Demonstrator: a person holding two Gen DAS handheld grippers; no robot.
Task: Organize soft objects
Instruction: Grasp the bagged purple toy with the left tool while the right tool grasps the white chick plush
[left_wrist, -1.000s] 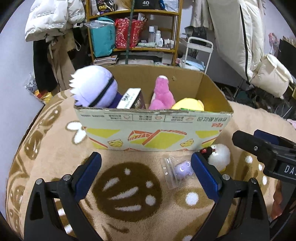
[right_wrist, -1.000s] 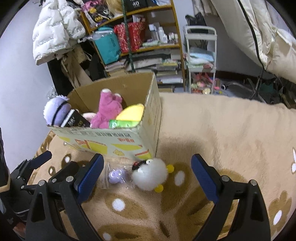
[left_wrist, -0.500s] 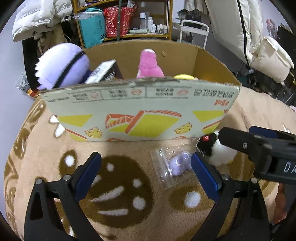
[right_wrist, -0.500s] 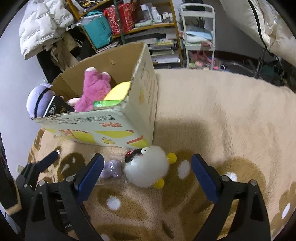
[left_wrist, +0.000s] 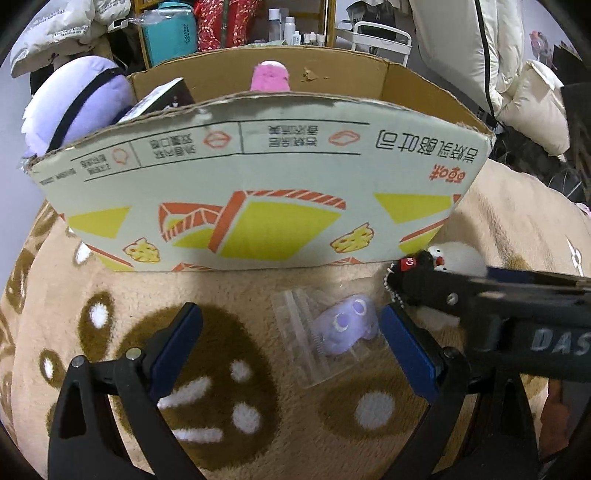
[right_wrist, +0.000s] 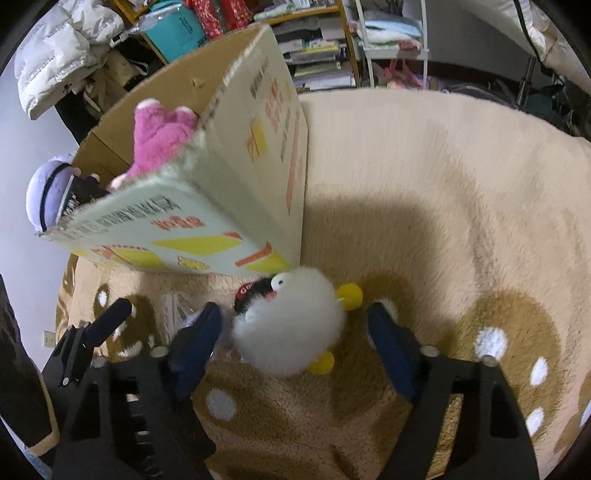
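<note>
Far past the fingers stands a wooden shelf (right_wrist: 325, 44) with a teal bag (left_wrist: 168, 31) and red bag (left_wrist: 221, 22). A white puffy coat (right_wrist: 55, 55) hangs up left.

Right tool (right_wrist: 295, 334) jaws closing; left tool (left_wrist: 291, 332) jaws spread.

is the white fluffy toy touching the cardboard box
Touching. In the right wrist view the white fluffy toy has its head pressed against the bottom corner of the cardboard box, with no blanket showing between them.
</note>
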